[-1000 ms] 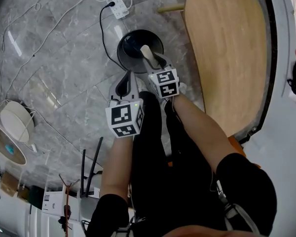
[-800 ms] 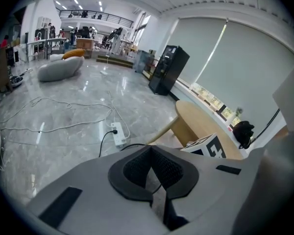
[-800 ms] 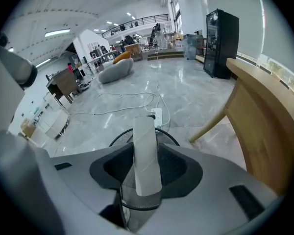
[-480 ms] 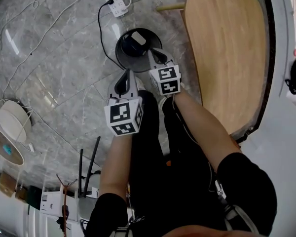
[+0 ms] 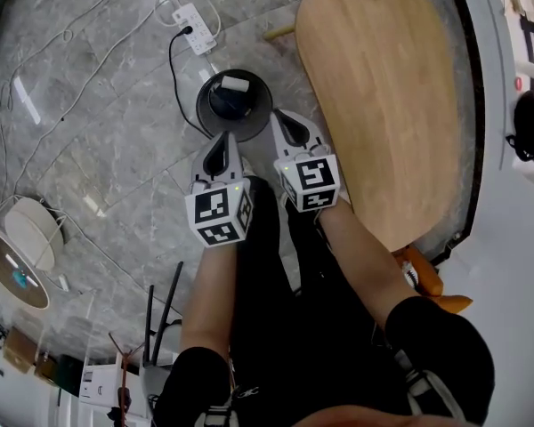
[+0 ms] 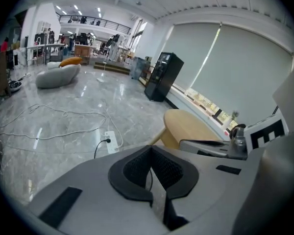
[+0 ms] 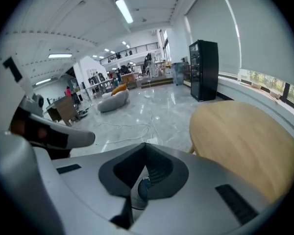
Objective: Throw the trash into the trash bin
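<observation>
The black round trash bin (image 5: 234, 101) stands on the grey marble floor, with a white piece of trash (image 5: 235, 84) lying inside it. My left gripper (image 5: 221, 154) hangs just short of the bin's near rim; in the left gripper view (image 6: 150, 151) its jaws are shut and empty. My right gripper (image 5: 291, 128) is beside it, near the bin's right rim. Its jaws have just been closing and now stand shut with nothing between them in the right gripper view (image 7: 146, 148).
A round wooden table (image 5: 383, 87) fills the right side, right next to my right gripper. A white power strip (image 5: 190, 18) and loose cables lie on the floor beyond the bin. A white round lamp-like thing (image 5: 22, 238) sits at far left.
The white trash, held by my right gripper over the bin a second ago, now lies in the bin. Both grippers have pulled back and up from the bin, and the right jaws have shut.
</observation>
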Demonstrator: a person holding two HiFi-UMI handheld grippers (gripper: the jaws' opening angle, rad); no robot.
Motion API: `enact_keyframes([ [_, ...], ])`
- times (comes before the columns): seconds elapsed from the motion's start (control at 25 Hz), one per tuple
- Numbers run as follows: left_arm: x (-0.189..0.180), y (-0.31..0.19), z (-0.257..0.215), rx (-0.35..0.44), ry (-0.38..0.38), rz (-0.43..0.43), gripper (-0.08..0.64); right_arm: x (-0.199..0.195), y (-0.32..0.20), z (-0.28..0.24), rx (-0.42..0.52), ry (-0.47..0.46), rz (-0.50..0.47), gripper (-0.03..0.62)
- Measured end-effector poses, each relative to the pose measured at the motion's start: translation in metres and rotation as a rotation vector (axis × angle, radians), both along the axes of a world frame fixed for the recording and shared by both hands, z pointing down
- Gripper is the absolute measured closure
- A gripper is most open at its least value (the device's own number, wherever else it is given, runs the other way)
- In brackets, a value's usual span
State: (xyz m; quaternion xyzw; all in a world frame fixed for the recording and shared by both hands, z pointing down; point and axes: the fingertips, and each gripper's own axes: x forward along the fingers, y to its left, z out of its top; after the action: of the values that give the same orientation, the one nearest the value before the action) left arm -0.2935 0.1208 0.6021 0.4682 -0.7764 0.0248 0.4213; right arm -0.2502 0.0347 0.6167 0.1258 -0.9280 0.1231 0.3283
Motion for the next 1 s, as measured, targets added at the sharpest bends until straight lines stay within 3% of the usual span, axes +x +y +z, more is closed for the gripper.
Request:
enact_keyframes([
  [0.28, 0.014, -0.021, -0.102, 0.060, -0.104, 0.016, 0.548, 0.018, -0.021, -0.143, 0.109, -0.150, 0.027, 0.581],
  [0.68, 0.022, -0.026, -0.324, 0.191, -0.260, -0.041, 0.548, 0.052, -0.040, -0.379, 0.225, -0.362, 0.088, 0.581],
  [0.88, 0.016, -0.043, -0.429, 0.268, -0.399, -0.035, 0.548, 0.049, -0.065, -0.467, 0.286, -0.491, 0.099, 0.581],
  [1.0, 0.024, -0.036, -0.476, 0.306, -0.435, -0.054, 0.548, 0.062, -0.071, -0.510, 0.301, -0.534, 0.116, 0.581],
])
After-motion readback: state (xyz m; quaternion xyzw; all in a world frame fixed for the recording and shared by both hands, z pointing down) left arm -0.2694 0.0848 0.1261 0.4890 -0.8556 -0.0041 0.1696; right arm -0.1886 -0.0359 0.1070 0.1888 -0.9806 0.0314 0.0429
